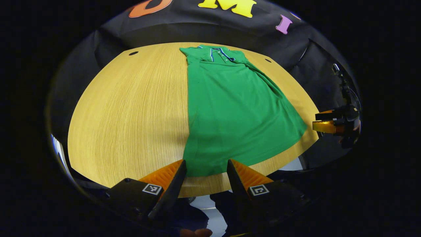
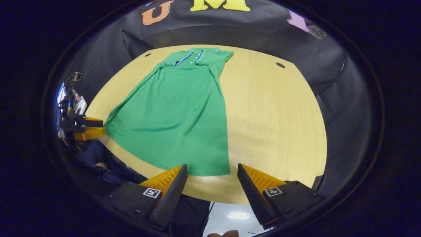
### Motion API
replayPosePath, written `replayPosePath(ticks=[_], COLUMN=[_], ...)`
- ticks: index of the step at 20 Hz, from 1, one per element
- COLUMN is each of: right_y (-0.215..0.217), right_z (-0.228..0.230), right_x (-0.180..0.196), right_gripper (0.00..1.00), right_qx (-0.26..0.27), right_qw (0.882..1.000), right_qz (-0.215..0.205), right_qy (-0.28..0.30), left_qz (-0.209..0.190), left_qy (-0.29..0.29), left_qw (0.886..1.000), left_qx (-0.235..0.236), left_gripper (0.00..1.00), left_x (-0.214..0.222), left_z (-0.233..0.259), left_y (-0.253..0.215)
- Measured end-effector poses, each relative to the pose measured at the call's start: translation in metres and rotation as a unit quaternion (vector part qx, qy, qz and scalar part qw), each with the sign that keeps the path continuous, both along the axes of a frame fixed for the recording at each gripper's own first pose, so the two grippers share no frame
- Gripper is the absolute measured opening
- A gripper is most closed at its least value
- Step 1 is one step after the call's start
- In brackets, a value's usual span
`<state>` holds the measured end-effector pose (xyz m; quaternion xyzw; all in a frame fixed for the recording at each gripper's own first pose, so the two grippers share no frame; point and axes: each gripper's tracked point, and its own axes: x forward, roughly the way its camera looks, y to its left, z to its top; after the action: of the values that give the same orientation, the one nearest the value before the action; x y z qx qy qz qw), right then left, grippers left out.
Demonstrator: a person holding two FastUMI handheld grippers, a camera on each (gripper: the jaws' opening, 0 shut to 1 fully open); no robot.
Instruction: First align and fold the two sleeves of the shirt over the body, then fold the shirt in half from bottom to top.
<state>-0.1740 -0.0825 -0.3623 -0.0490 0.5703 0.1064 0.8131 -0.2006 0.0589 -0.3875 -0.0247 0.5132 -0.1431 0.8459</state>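
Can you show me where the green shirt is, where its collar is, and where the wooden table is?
green shirt (image 1: 230, 115): left gripper view, on the middle of its body.
collar (image 2: 194, 54): right gripper view, on the striped collar at the far end.
wooden table (image 2: 273, 115): right gripper view, on bare wood beside the shirt.

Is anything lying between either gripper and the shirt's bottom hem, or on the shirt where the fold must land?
Nothing visible. The left gripper and right gripper are both open just before the hem of the green shirt, and only bare wooden table surrounds it.
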Motion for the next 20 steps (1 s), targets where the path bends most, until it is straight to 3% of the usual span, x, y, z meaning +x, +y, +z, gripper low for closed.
replayPosePath(ticks=[1, 2, 6, 7, 8, 9, 10, 12, 13, 14, 15, 20], right_y=[0.001, 0.001, 0.0, 0.0, 0.0, 0.0, 0.0, -0.001, 0.001, 0.002, 0.003, 0.002], right_z=[-0.004, -0.008, -0.021, -0.024, -0.026, -0.029, -0.032, -0.037, -0.036, -0.037, -0.036, -0.035], right_x=[-0.003, -0.006, -0.008, -0.008, -0.008, -0.008, -0.01, -0.016, -0.014, -0.014, -0.013, -0.011], right_gripper=[0.93, 0.97, 0.98, 0.93, 0.97, 0.93, 0.97, 0.93, 0.98, 0.94, 0.98, 0.98], right_qx=[-0.003, -0.005, -0.009, -0.01, -0.011, -0.011, -0.011, -0.016, -0.015, -0.016, -0.015, -0.016], right_qw=[1.0, 1.0, 1.0, 1.0, 1.0, 1.0, 1.0, 0.999, 1.0, 0.999, 1.0, 0.999], right_qz=[0.004, 0.006, 0.005, 0.003, 0.002, 0.001, -0.001, -0.002, -0.001, 0.001, -0.001, -0.01], right_qy=[0.002, 0.007, 0.015, 0.016, 0.017, 0.019, 0.022, 0.034, 0.025, 0.028, 0.025, 0.032], left_qz=[0.002, 0.004, 0.004, 0.002, 0.001, 0.001, 0.003, 0.002, -0.006, -0.017, -0.026, -0.016], left_qy=[-0.003, -0.007, 0.001, 0.005, 0.002, 0.004, 0.004, 0.002, -0.001, -0.001, -0.005, 0.008], left_qw=[1.0, 1.0, 1.0, 1.0, 1.0, 1.0, 0.999, 0.999, 0.998, 0.997, 0.997, 0.996], left_qx=[0.001, 0.008, 0.018, 0.021, 0.027, 0.029, 0.034, 0.046, 0.058, 0.072, 0.079, 0.084], left_gripper=[0.82, 0.82, 0.82, 0.82, 0.81, 0.81, 0.79, 0.79, 0.79, 0.79, 0.79, 0.83], left_x=[0.002, 0.003, 0.004, 0.001, 0.001, 0.0, 0.001, 0.002, 0.0, -0.002, -0.001, -0.003], left_z=[-0.001, -0.002, -0.01, -0.013, -0.013, -0.014, -0.014, -0.016, -0.017, -0.019, -0.019, -0.019], left_y=[0.003, 0.005, 0.011, 0.012, 0.014, 0.015, 0.016, 0.015, 0.014, 0.014, 0.012, 0.009])
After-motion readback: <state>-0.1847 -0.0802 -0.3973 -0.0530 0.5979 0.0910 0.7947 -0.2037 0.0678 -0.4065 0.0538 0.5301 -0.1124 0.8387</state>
